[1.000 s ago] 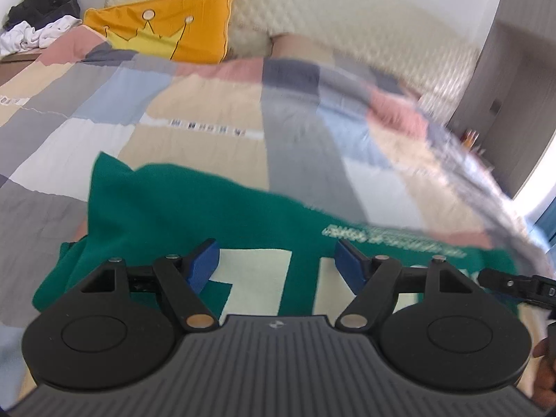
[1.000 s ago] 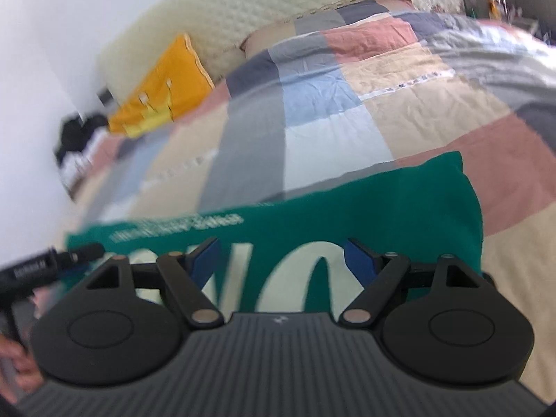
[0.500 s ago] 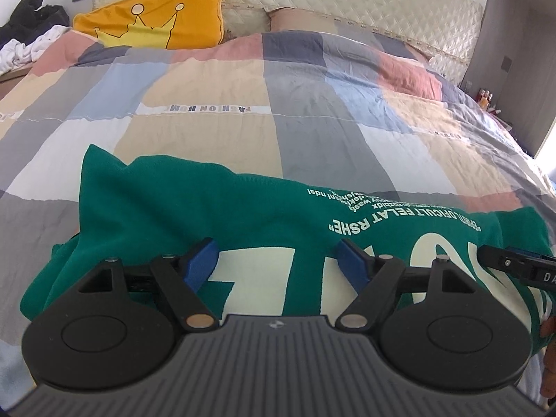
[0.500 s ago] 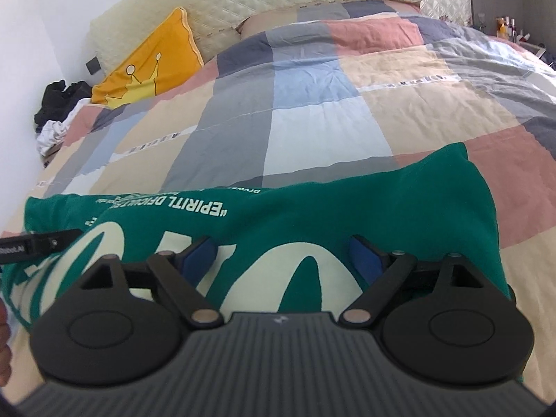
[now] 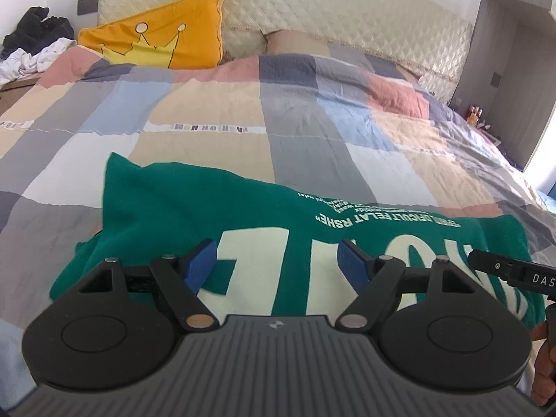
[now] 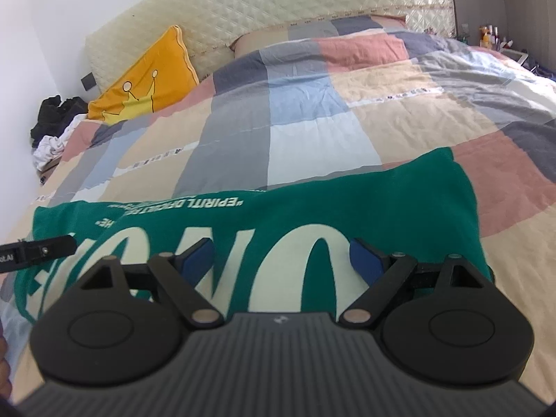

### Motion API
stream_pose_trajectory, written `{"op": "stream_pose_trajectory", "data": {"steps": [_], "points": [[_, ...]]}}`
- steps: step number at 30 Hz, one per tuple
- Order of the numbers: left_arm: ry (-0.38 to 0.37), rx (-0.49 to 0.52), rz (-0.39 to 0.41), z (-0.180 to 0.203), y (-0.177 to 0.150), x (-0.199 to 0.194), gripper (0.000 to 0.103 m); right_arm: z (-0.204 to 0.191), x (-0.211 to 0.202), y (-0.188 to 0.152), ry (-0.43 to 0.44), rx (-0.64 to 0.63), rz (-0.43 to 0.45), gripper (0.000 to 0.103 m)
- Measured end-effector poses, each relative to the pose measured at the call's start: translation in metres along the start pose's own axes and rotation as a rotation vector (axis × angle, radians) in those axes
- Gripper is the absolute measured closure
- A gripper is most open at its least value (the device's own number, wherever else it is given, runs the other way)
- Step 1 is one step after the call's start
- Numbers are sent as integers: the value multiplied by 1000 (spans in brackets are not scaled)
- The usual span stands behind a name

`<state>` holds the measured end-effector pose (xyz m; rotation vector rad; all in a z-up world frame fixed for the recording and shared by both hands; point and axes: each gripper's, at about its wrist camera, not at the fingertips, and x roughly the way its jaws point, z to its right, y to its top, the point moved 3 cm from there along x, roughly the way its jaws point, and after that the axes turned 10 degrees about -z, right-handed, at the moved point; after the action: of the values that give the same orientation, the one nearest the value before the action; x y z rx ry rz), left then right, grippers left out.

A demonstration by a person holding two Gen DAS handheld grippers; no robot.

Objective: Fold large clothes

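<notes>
- The green garment (image 5: 194, 208) was spread, already folded into a band with its cream lettering up, across the near part of the bed's patchwork quilt (image 5: 215, 111)
- The left tool (image 5: 276, 264) was held wide open above it, nothing gripped
- The right tool (image 6: 281, 257), its jaws just opened wider, was likewise empty over the cloth
- A fold was judged finished; next, an edge would need pinching by each tool

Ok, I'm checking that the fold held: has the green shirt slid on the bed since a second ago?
No. The green shirt keeps its far left corner at the same white-beige seam of the quilt; only the view shifted.
</notes>
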<state>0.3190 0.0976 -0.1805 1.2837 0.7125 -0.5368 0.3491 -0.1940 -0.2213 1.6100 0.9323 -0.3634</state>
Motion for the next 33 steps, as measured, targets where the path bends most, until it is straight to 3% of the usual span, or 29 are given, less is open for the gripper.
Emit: {"op": "stream_pose_trajectory", "data": {"steps": [6,10,15,22,24,26,33], "points": [[-36,-33,35,0,-23,-38,23,-11,-39,-12,20,21,54,16],[-77,-72,34,2,-44,-61,23,-18,-65,-27,109,85,61,16],[-114,-122,24,2,-69,-79,22,-17,-76,-56,233,224,-7,16],[-192,-235,-34,-3,-86,-74,16,-13,-46,-83,437,453,-155,16],[-212,-272,-58,-8,-88,-68,15,-8,-34,-88,451,533,-194,13],[-242,-305,-79,-12,-90,-63,11,-5,-25,-92,460,591,-209,0],[-307,-401,-121,-22,-90,-48,6,0,2,-95,471,732,-228,0]]}}
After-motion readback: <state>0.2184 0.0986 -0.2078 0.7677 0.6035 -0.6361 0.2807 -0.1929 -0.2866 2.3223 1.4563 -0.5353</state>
